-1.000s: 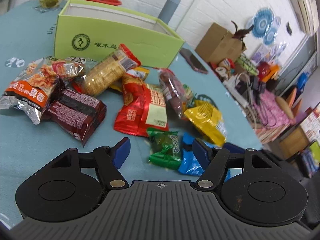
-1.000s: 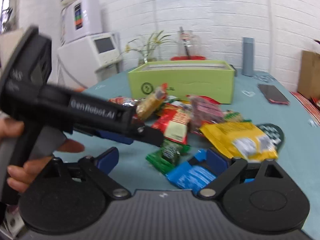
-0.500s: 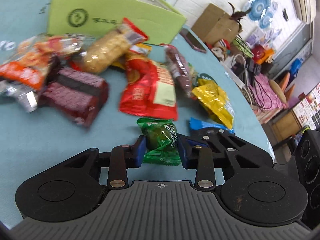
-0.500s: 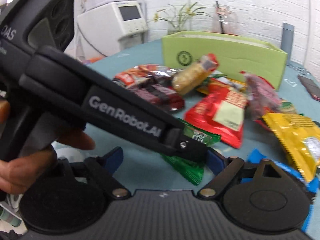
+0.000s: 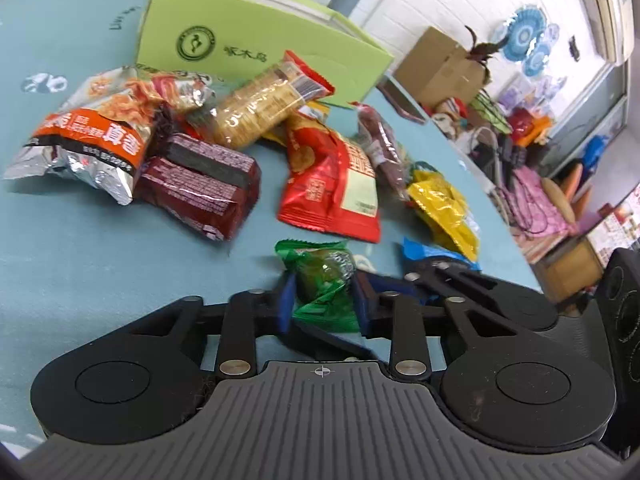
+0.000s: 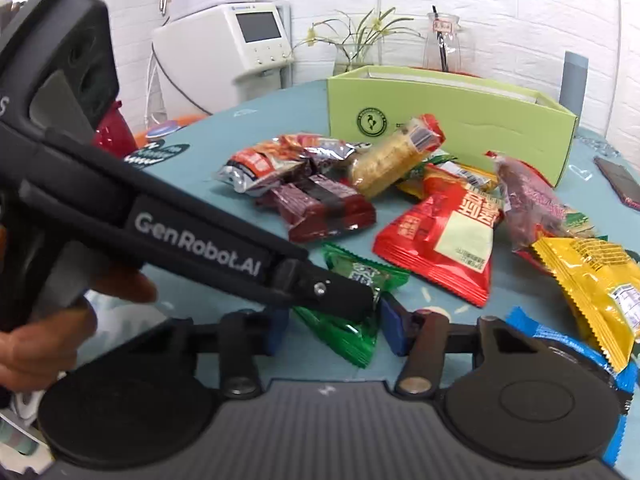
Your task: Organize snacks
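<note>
A small green snack packet [image 5: 324,280] is pinched between the blue pads of my left gripper [image 5: 322,300], near the table's front. In the right wrist view the same green packet [image 6: 352,320] sits between the pads of my right gripper [image 6: 334,330], which has narrowed around it; the left gripper's black body [image 6: 192,240] crosses over it, so contact is hidden. A pile of snacks lies behind: a red bag [image 5: 332,184], a yellow bag [image 5: 444,208], dark red wafer packs [image 5: 200,184], a cracker roll [image 5: 260,108], an orange chips bag [image 5: 88,140]. A lime green box [image 5: 256,48] stands open behind them.
A blue packet [image 6: 560,344] lies under my right gripper's right side. A phone [image 6: 620,184] lies at the table's right. A glass vase with a plant [image 6: 356,52] and a jar [image 6: 442,44] stand behind the box. Cluttered boxes and bags [image 5: 500,120] sit beyond the table edge.
My left gripper closed on the green packet and holds it. My right gripper moved in beside it and its pads narrowed around the same packet.
</note>
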Motion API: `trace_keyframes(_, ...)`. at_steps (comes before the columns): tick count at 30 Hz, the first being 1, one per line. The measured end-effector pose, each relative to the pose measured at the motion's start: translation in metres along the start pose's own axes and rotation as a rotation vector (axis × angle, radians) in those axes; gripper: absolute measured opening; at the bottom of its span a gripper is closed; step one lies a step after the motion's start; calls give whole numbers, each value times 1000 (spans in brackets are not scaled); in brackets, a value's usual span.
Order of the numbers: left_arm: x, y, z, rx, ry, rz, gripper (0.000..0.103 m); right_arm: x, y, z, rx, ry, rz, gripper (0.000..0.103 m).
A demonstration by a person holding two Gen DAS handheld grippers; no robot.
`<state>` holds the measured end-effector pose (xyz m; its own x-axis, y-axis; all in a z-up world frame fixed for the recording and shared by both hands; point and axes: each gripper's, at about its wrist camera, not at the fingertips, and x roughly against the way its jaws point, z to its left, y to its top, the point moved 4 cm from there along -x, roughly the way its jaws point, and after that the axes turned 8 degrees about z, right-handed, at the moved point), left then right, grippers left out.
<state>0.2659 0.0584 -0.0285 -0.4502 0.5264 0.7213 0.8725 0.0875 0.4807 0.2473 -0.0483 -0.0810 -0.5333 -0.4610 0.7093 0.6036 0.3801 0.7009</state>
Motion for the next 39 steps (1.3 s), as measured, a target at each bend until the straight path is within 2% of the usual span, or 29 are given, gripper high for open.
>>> trace_keyframes(5, 11, 34, -15, -20, -30, -54, 3, 11, 36, -20, 6, 0, -68, 59)
trace_keyframes(7, 12, 66, -26, -46, -40, -87, 4, 13, 62, -33, 33, -34, -108, 64)
trace_keyframes(10, 8, 126, -39, -96, -43, -144, 4, 9, 109, -62, 71, -101, -165, 64)
trace_keyframes(15, -17, 218, -51, -166, 27, -189, 5, -20, 178, -120, 22, -100, -181, 63)
trace_keyframes(18, -35, 251, -39, -160, 70, -190, 6, -50, 203, -145, -18, -61, -143, 65)
trace_keyframes(19, -38, 257, -33, -144, 85, -198, 13, -56, 206, -151, -35, -47, -131, 71)
trace_keyframes(20, -37, 260, -27, -122, 102, -203, 32, -59, 209, -155, -55, -35, -133, 74)
trace_keyframes(22, -20, 256, -19, -106, 102, -254, 51, -39, 200, -160, -75, -23, -175, 83)
trace_keyframes(23, -9, 249, -18, -113, 96, -291, 57, -23, 194, -162, -83, -27, -206, 89)
trace_keyframes(24, 1, 241, -18, -118, 97, -318, 59, -6, 184, -161, -93, -39, -239, 101)
trace_keyframes(26, 17, 222, -20, -126, 92, -332, 62, 23, 159, -156, -104, -48, -280, 103)
trace_keyframes(28, 26, 197, -25, -133, 74, -323, 65, 48, 129, -148, -120, -53, -282, 103)
trace_keyframes(32, 26, 129, -37, -141, 37, -253, 69, 89, 53, -130, -180, -79, -244, 103)
trace_keyframes(35, 13, 77, -42, -119, 17, -169, 69, 100, -3, -118, -245, -79, -171, 103)
trace_keyframes(39, -9, 24, -40, -38, -27, -47, 68, 98, -43, -111, -272, -103, -105, 103)
